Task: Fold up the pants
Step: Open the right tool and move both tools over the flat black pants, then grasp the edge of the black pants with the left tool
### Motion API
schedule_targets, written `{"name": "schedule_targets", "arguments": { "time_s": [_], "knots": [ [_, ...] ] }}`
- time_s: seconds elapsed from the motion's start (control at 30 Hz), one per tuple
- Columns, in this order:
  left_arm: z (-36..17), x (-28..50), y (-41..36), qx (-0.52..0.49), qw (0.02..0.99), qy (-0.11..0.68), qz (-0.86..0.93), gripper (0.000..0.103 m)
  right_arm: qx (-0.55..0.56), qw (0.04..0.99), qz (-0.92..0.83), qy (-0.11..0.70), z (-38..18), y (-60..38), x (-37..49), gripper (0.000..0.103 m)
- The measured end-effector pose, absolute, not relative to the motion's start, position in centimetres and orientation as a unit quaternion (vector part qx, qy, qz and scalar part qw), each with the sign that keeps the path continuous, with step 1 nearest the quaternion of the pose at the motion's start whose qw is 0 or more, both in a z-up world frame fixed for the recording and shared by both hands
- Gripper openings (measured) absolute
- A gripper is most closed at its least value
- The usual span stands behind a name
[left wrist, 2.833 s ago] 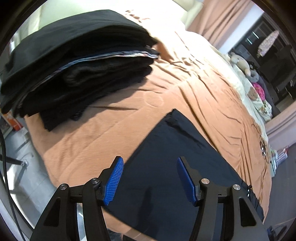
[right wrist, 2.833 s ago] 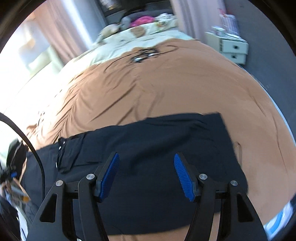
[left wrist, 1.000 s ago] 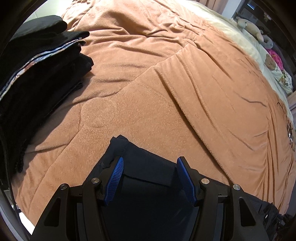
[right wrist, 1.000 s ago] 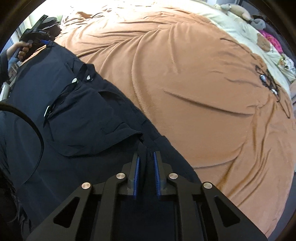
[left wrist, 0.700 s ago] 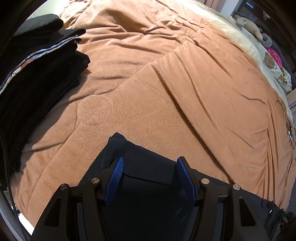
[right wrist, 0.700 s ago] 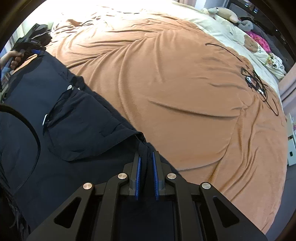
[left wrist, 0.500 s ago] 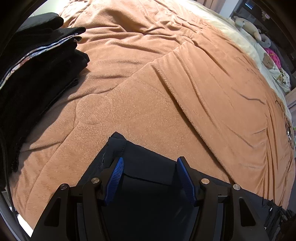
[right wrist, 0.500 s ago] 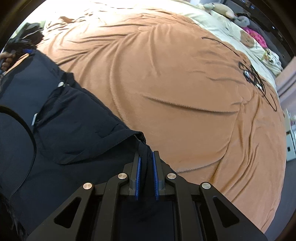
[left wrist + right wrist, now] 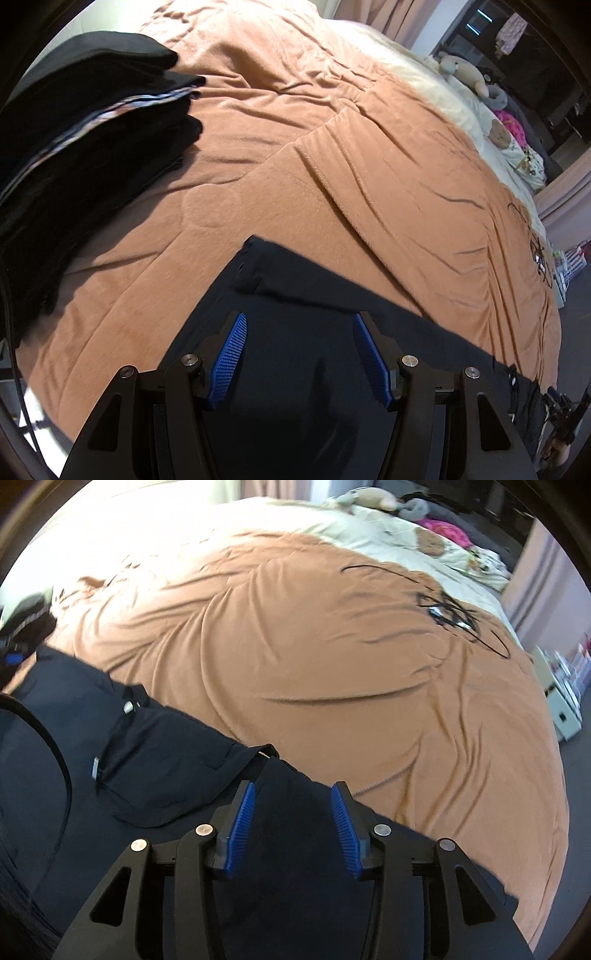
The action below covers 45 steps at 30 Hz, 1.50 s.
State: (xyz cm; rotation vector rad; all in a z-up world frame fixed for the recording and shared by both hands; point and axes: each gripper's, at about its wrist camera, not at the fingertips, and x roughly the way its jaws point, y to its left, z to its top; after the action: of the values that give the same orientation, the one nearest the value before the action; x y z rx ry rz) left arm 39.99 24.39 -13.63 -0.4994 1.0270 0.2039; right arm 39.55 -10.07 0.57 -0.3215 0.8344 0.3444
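Note:
Dark navy pants (image 9: 317, 295) lie flat on an orange-brown blanket (image 9: 332, 177). In the left wrist view a leg end with its hem corner (image 9: 251, 258) points away from me, and my left gripper (image 9: 297, 336) stands open above the cloth with nothing between its blue pads (image 9: 229, 354). In the right wrist view the waist end of the pants (image 9: 155, 760) shows a pocket and a metal button (image 9: 128, 707). My right gripper (image 9: 291, 805) hangs over a folded edge, its jaws opening, and the pads (image 9: 240, 819) stand apart from the cloth.
A tall stack of folded dark clothes (image 9: 74, 147) sits at the left on the bed. Tangled black cables (image 9: 450, 616) lie on the blanket at the far right. Soft toys (image 9: 465, 74) and a pale quilt (image 9: 369, 520) are at the bed's far end. A white drawer unit (image 9: 565, 709) stands beside the bed.
My right gripper, which was shut on a fold of the pants' edge, has let it go and spread its jaws. My left gripper, still open, has drawn back and up from the hem.

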Motion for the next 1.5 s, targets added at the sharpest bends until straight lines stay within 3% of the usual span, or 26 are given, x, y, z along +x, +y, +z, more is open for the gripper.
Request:
{"name": "schedule_targets", "arguments": {
  "time_s": [0.6,1.1,1.5],
  "knots": [
    [-14.8,29.4,25.5,-0.284,0.839,0.459,0.078,0.062,-0.054,0.891,0.160,0.421,1.9,-10.4,31.1,0.041],
    [-18.6,23.4,26.3,-0.304,0.827,0.471,0.054,0.062,0.000,0.875,0.161,0.456,-0.6,-8.6,25.6,0.041],
    [-18.5,20.1,28.5,-0.337,0.824,0.453,0.049,0.062,0.024,0.869,0.139,0.475,-3.0,-8.7,23.5,0.041]
  ]
}}
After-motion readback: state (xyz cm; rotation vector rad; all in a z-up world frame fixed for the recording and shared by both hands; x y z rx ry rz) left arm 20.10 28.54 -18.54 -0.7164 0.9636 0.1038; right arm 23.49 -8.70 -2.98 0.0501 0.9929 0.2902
